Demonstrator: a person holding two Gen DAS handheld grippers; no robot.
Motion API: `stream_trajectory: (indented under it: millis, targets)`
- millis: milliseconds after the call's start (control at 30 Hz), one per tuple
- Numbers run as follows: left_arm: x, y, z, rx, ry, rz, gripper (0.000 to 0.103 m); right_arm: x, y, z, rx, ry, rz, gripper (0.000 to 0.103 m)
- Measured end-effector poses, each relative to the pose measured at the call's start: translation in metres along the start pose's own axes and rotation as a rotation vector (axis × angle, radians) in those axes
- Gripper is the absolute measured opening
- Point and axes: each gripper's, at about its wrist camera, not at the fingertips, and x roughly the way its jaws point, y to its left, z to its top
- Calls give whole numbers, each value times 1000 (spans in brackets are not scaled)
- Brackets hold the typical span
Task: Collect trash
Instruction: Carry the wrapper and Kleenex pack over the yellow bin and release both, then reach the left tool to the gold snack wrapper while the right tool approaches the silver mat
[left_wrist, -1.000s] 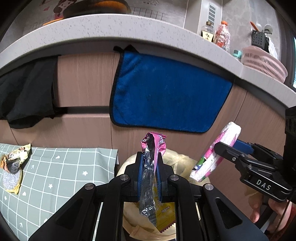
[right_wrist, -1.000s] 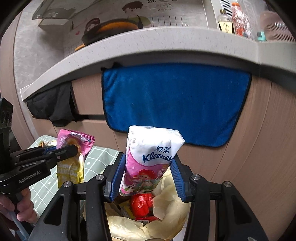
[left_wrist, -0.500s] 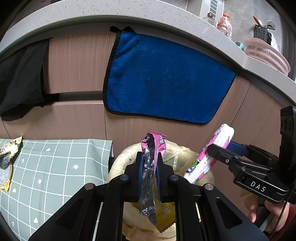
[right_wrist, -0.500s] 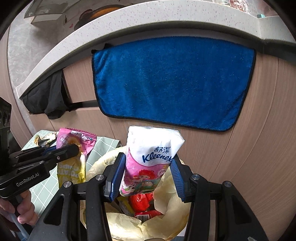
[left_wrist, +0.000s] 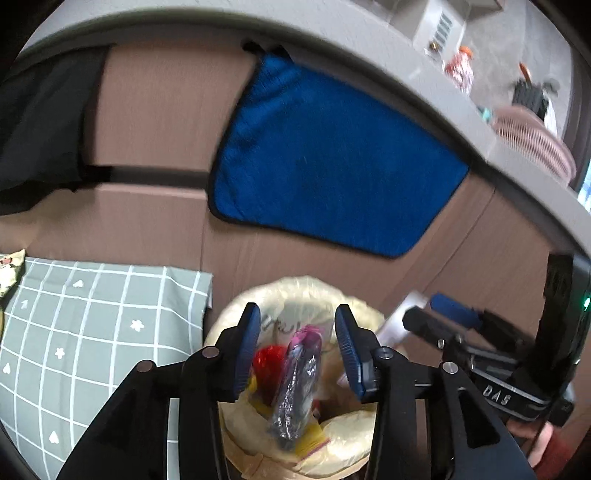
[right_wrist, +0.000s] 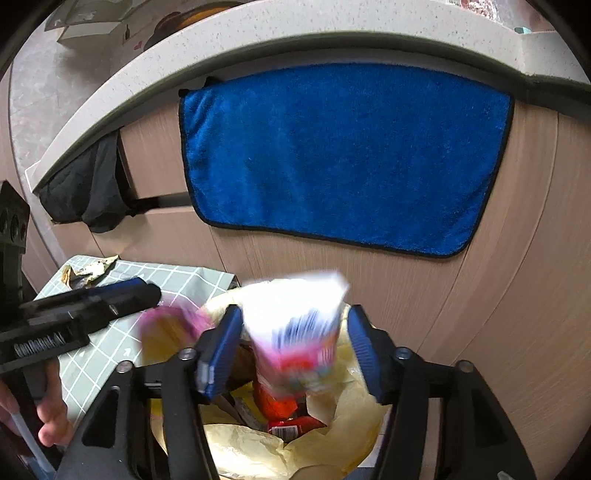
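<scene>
A trash bin lined with a yellowish bag (left_wrist: 354, 439) (right_wrist: 332, 443) stands below both grippers, with red and yellow wrappers inside. My left gripper (left_wrist: 299, 350) is open above it; the pink and silver snack wrapper (left_wrist: 295, 384) falls between its fingers into the bin, and shows blurred in the right wrist view (right_wrist: 170, 332). My right gripper (right_wrist: 291, 350) is open; the white Kleenex tissue pack (right_wrist: 295, 332) drops, blurred, between its fingers, apart from both pads. In the left wrist view the right gripper (left_wrist: 424, 317) is at the right.
A green checked tablecloth (left_wrist: 74, 332) covers the table left of the bin, with a crumpled wrapper (right_wrist: 88, 271) at its far edge. A blue towel (right_wrist: 343, 155) and a black cloth (right_wrist: 85, 188) hang on the wooden cabinet under the counter.
Both grippers have opened over the bin. The snack wrapper and the tissue pack have left the pads and are falling. Both cameras have tilted further down.
</scene>
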Motion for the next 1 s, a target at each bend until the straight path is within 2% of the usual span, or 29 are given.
stream_trajectory:
  millis: [233,367,533,733,1000]
  targets:
    - [-57,-5,10,113,-132,154,46,-31,18,16,-33,-82,-9,63]
    - [-95,0,14,132,-187,220,46,-64,50,30,-117,-176,-42,63]
    - [-158,21,21,128,-278,269,46,-101,95,51,-164,-281,-22,63]
    - [-224,65,25,112,-369,343,46,-102,146,72,-174,-261,92,63]
    - [-280,136,19,66,-419,469,46,-83,240,80,-268,-247,184,63]
